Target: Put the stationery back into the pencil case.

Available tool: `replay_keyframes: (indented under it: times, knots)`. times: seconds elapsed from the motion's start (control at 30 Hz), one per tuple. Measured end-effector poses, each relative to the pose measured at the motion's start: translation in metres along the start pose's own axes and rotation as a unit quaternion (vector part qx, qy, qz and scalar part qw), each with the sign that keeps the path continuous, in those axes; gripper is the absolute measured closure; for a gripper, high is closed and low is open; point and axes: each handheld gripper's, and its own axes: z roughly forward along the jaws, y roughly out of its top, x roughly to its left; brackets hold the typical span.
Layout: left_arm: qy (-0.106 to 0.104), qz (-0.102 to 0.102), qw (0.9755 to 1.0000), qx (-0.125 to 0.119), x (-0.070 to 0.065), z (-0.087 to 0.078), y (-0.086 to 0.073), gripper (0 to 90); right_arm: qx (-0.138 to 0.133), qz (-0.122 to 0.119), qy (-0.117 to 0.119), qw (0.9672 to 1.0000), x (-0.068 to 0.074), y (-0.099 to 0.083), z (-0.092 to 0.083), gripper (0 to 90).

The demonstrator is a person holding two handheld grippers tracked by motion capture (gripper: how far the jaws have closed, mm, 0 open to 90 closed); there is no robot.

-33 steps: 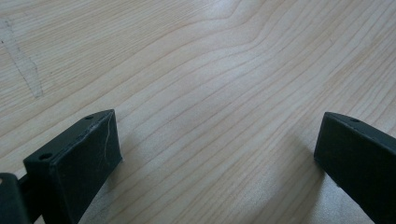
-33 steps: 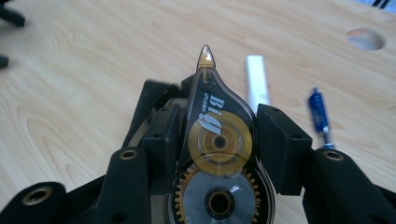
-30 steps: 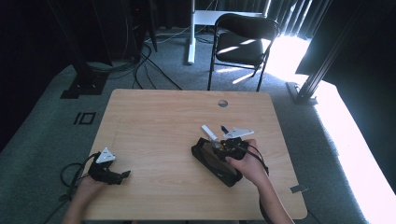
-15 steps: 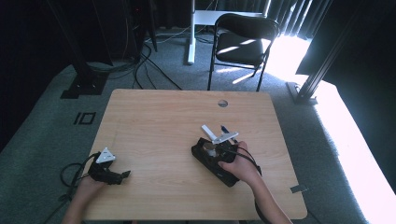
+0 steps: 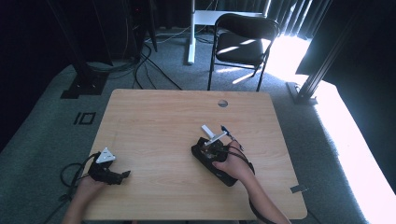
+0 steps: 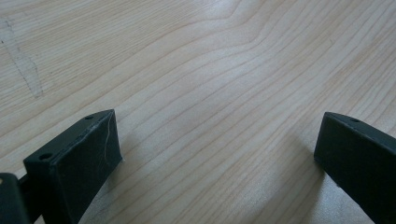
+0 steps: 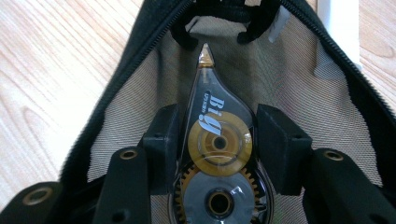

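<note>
A correction-tape dispenser (image 7: 215, 140) is clamped between the jaws of the right gripper (image 7: 217, 140) at the centre of the right gripper view, its tip pointed into the open mouth of a black mesh pouch (image 7: 140, 79) lying right of centre on the table (image 5: 154, 116) in the high view. If the tip is caught on the zipper edge or the mesh, the pouch could be dragged along or the dispenser twisted out of the grip. The left gripper (image 6: 217, 154) is held wide open on bare wood at lower left, so the pouch is not steadied.

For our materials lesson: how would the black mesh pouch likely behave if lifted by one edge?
The pouch would probably sag: its thin mesh drapes loosely around the tape dispenser. It looks light. The zip edge seems the firmest place to hold.
</note>
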Motion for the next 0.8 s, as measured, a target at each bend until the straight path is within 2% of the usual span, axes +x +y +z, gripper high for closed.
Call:
replay_keyframes:
  times: [0.1,0.17,0.27,0.47,0.6,0.8]
  knots:
    - [0.0,0.0,1.0,0.0,0.0,0.0,0.0,0.6,0.009,0.006,0.002,0.9999,0.0,0.002,0.003,50.6]
    - [0.0,0.0,1.0,0.0,0.0,0.0,0.0,0.6,0.014,0.002,-0.001,0.9999,-0.001,0.003,0.005,50.5]
    - [0.0,0.0,1.0,0.0,0.0,0.0,0.0,0.6,0.021,0.007,0.007,0.9997,-0.002,0.004,0.006,50.2]
    - [0.0,0.0,1.0,0.0,0.0,0.0,0.0,0.6,0.021,0.003,0.011,0.9997,-0.003,0.004,0.006,50.0]
    - [0.0,0.0,1.0,0.0,0.0,0.0,0.0,0.6,0.006,0.002,0.017,0.9998,-0.004,0.004,0.0,47.4]
    - [0.0,0.0,1.0,0.0,0.0,0.0,0.0,0.6,-0.041,0.012,0.031,0.9986,-0.01,0.0,-0.023,47.2]
